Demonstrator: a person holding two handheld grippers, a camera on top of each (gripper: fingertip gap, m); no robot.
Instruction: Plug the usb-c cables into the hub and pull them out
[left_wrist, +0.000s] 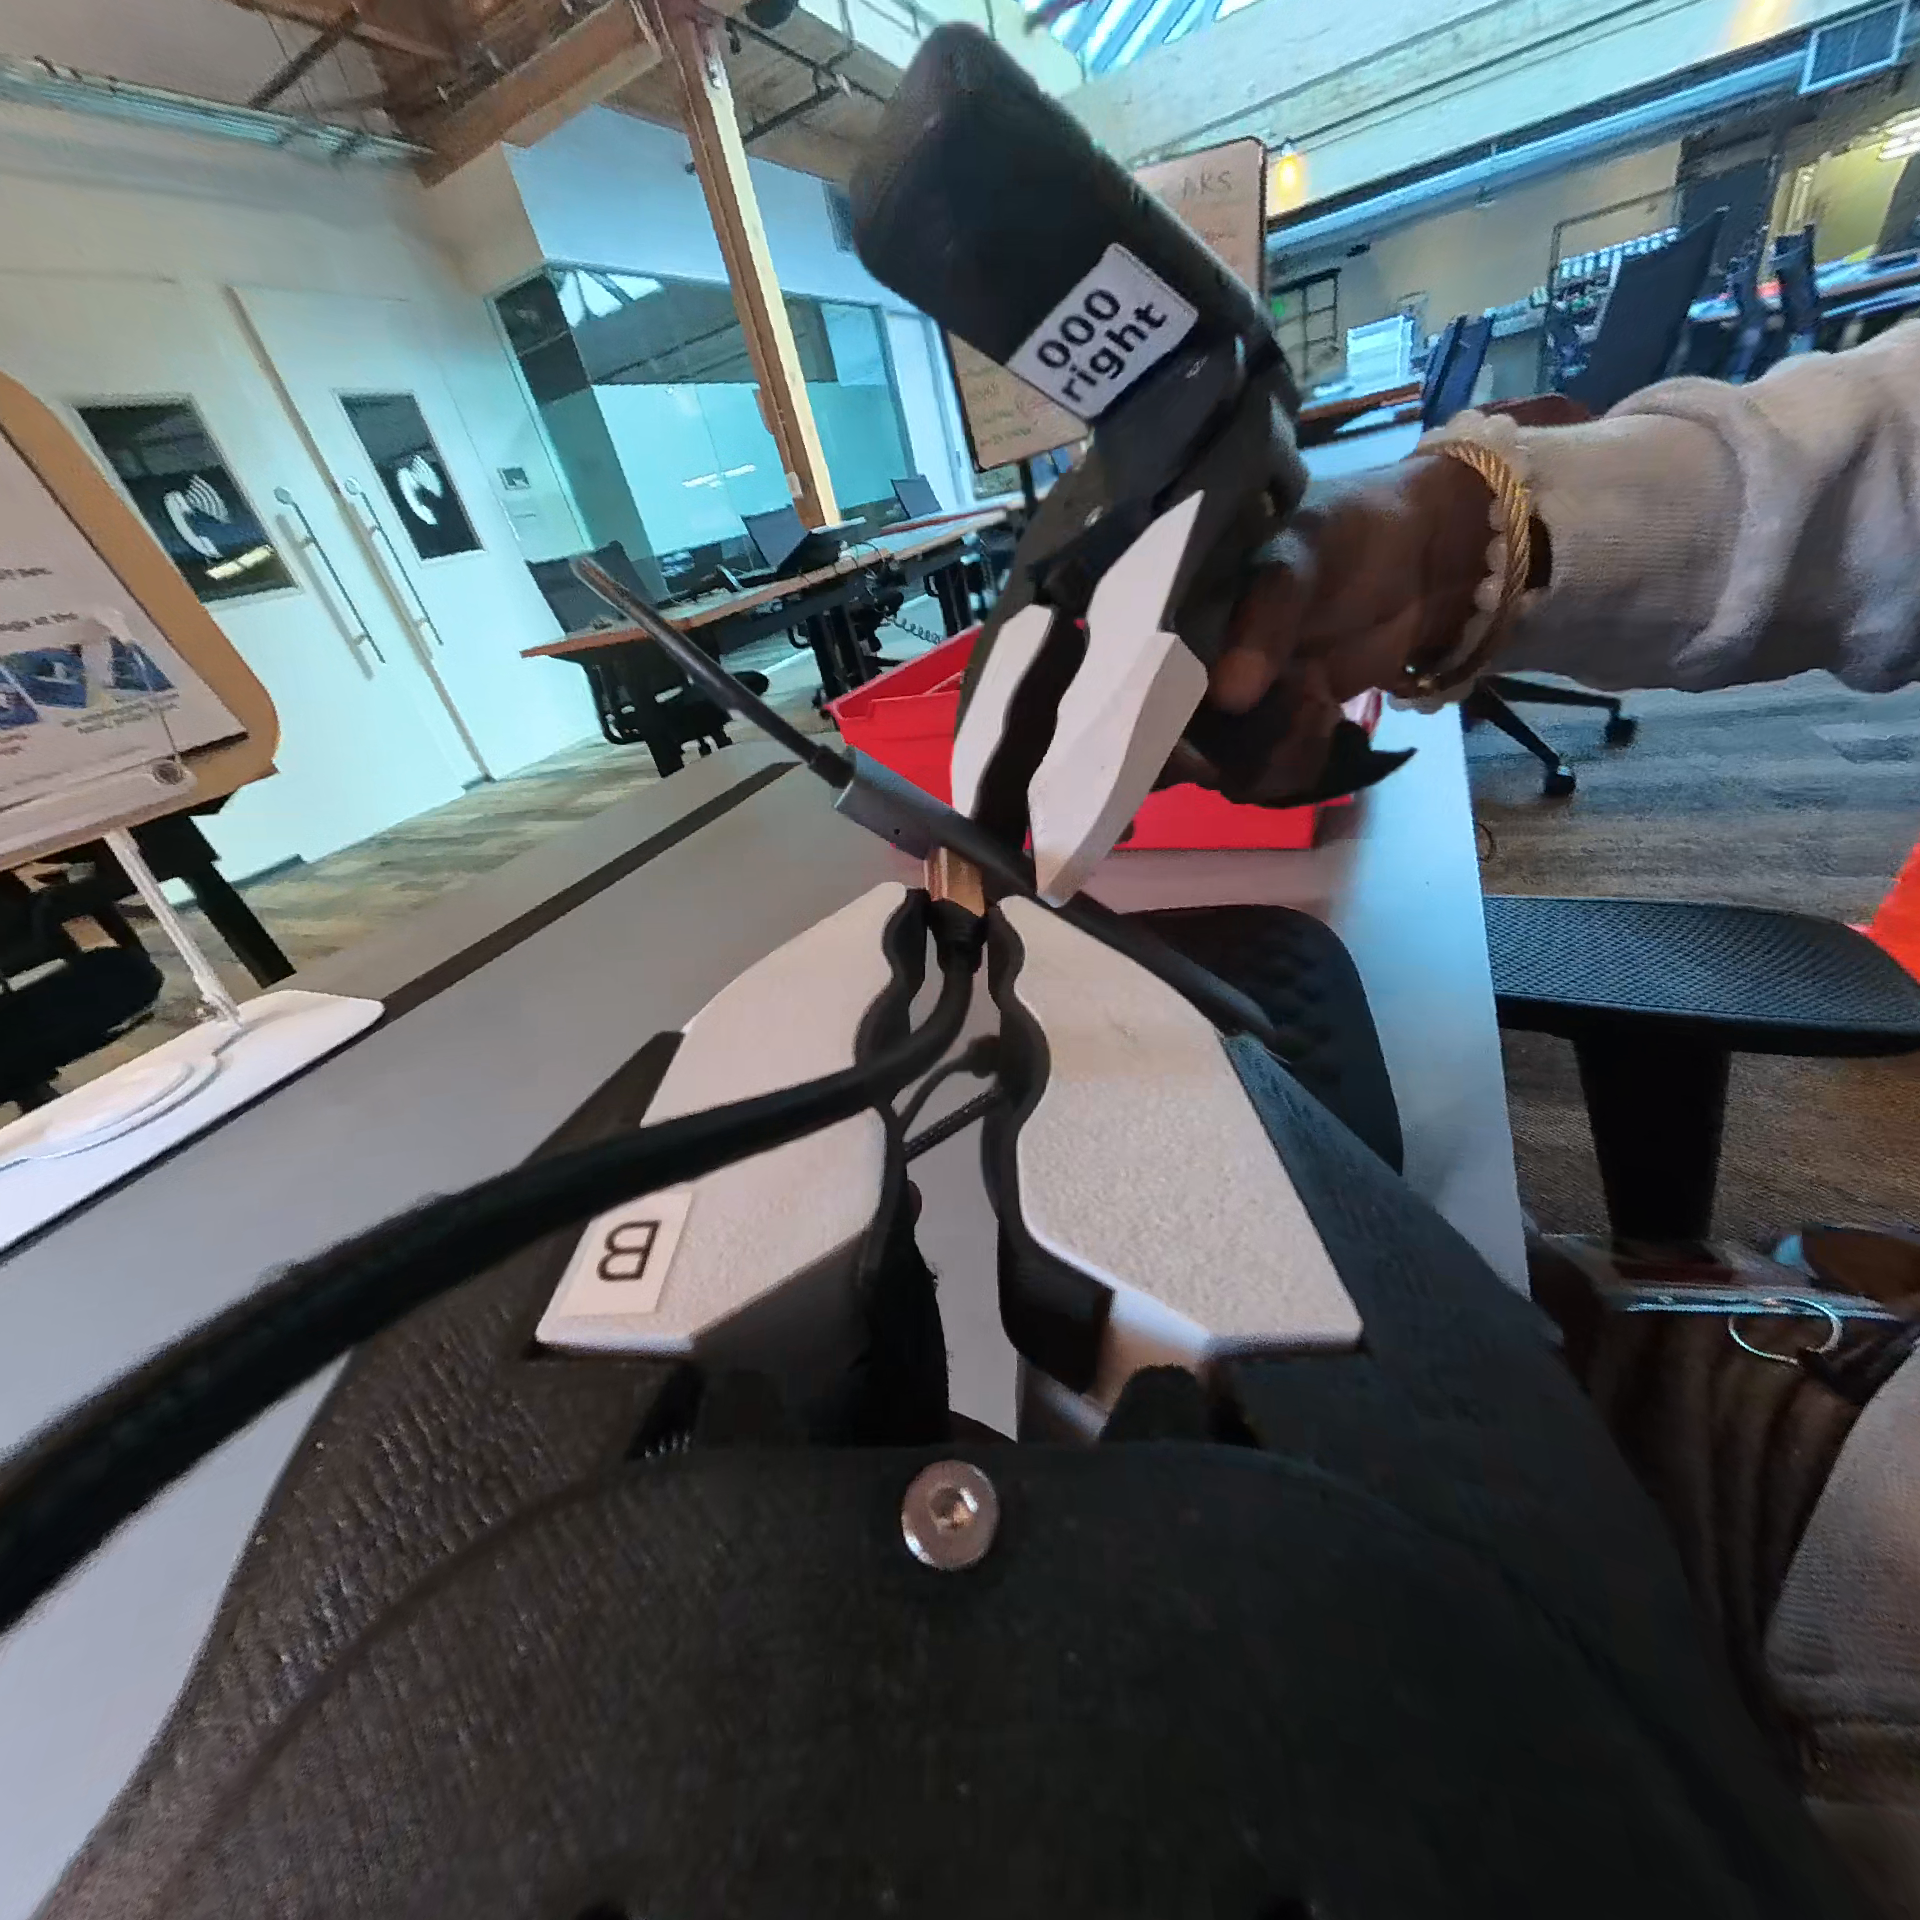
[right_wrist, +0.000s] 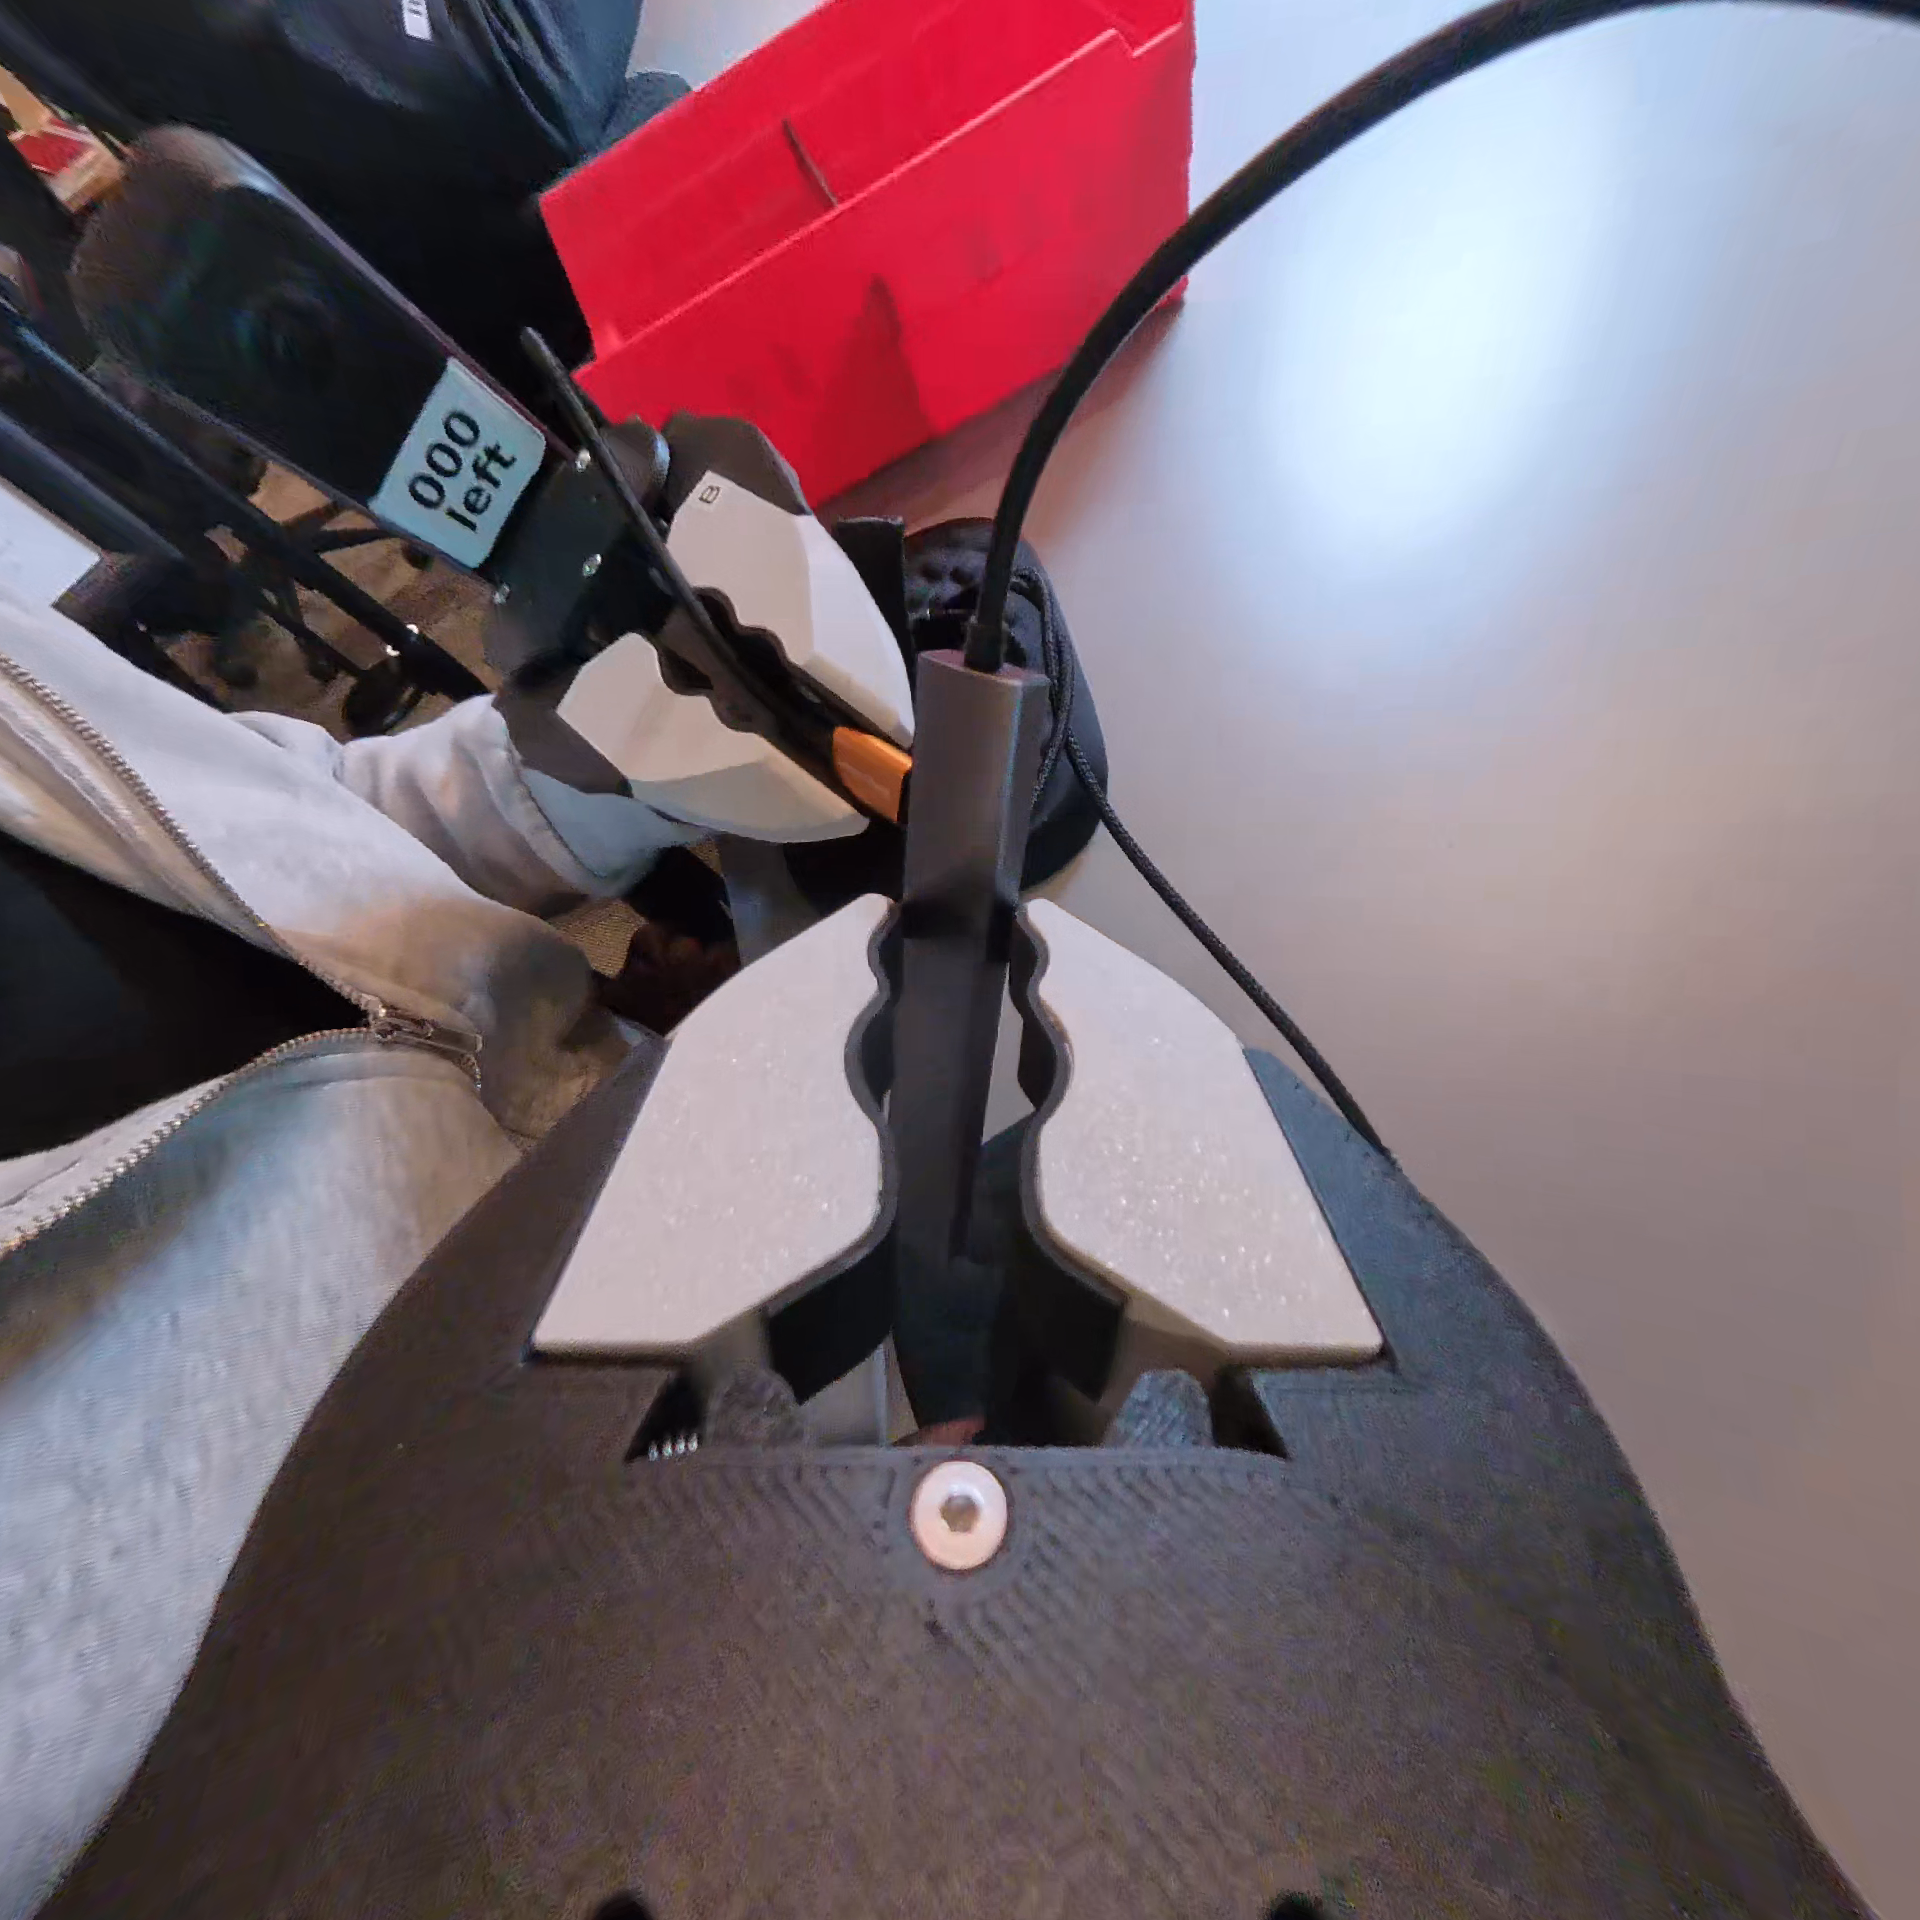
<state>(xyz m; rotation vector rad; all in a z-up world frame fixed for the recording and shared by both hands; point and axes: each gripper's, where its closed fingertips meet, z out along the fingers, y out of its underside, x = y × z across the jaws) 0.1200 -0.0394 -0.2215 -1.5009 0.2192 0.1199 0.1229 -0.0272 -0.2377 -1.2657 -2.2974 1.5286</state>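
Hub (right_wrist: 961, 831), a slim dark grey bar, sits lengthwise between the fingers of your right tool (right_wrist: 956, 925), which are pinched tight on its body, so it is lifted above the grey worktop (right_wrist: 1558, 727). Its own black cord (right_wrist: 1101, 312) leaves the far end and arcs up and away over the surface. In the left wrist view the same hub (left_wrist: 894, 816) lies crosswise just beyond your left tool (left_wrist: 956, 914), with your right tool (left_wrist: 1049, 831) reaching down onto it from above.

Your left tool is closed narrow on a usb-c cable plug (left_wrist: 954, 883); the plug's orange collar (right_wrist: 871, 771) meets the hub's side. Whether it is fully seated you cannot tell from here. The black cable (left_wrist: 520, 1174) trails back between the fingers and off to the left.

A thinner braided black cable (right_wrist: 1195, 914) runs loose along the worktop beside the hub. Behind both tools stands a red bin (right_wrist: 883, 239). Your hand (left_wrist: 1340, 613), with bracelets at the wrist, holds the right tool's grip.
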